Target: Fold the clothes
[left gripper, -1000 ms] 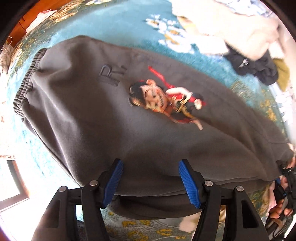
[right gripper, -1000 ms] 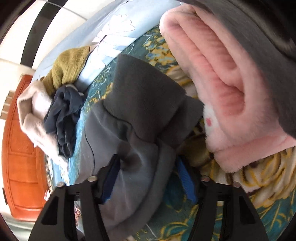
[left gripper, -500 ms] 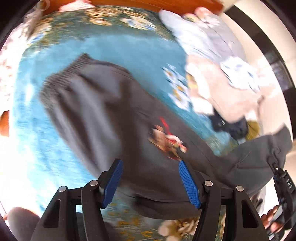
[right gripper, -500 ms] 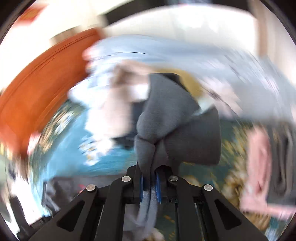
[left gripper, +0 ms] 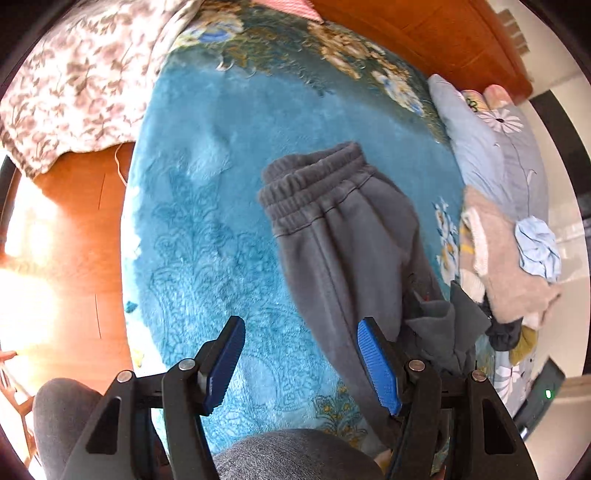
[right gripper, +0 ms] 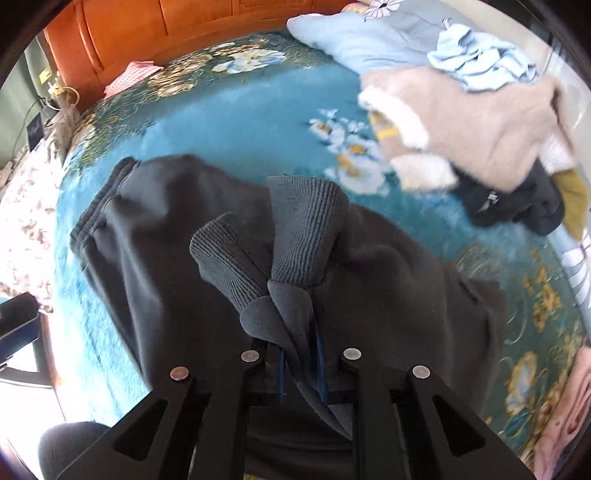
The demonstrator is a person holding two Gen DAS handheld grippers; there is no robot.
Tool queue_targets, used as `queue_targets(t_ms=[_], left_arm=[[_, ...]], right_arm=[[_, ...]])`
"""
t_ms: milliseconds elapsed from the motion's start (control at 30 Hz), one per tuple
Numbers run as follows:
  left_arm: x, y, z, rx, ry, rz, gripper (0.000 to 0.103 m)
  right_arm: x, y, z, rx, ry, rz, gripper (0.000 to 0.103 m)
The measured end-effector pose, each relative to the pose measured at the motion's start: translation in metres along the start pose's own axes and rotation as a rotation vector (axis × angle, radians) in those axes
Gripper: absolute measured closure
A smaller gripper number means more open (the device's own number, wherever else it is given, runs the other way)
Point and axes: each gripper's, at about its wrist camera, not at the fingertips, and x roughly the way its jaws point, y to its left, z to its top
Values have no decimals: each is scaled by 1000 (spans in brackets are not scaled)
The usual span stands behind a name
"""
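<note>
Grey sweatpants [left gripper: 340,240] lie on a teal blanket [left gripper: 207,221], elastic waistband [left gripper: 310,177] at the far end. My left gripper [left gripper: 301,363] hangs open above the blanket. Its right pad [left gripper: 378,365] is over the pants' near edge and nothing is pinched. In the right wrist view the pants [right gripper: 155,236] spread below my right gripper [right gripper: 301,369]. That gripper holds the bunched leg ends between its pads, and two ribbed cuffs [right gripper: 303,236] stick out past the fingertips. Its jaws are opening slightly with the cloth still between them.
A heap of clothes [right gripper: 480,122] in beige, light blue, dark and mustard lies at the right, beside a pale blue pillow [left gripper: 491,147]. A wooden headboard [right gripper: 147,33] runs along the far side. A flowered quilt [left gripper: 74,74] lies left. The person's grey-clad knee [left gripper: 295,458] is near.
The right gripper shut on the leg ends and swept them over the pants toward the waistband. The left gripper swung left off the pants, still open. The printed figure is now hidden.
</note>
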Motion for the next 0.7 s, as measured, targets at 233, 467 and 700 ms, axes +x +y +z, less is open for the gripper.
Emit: queue_targets(t_ms=[233, 467, 700], left_arm=[[22, -46, 2, 75, 83, -49, 34], [68, -116, -20, 207, 255, -68, 34], [91, -134, -48, 213, 311, -99, 29]], right_arm=[[-17, -33, -15, 5, 29, 228, 57], [-27, -39, -40, 9, 30, 260, 43], [-47, -120, -77, 281, -3, 290, 41]])
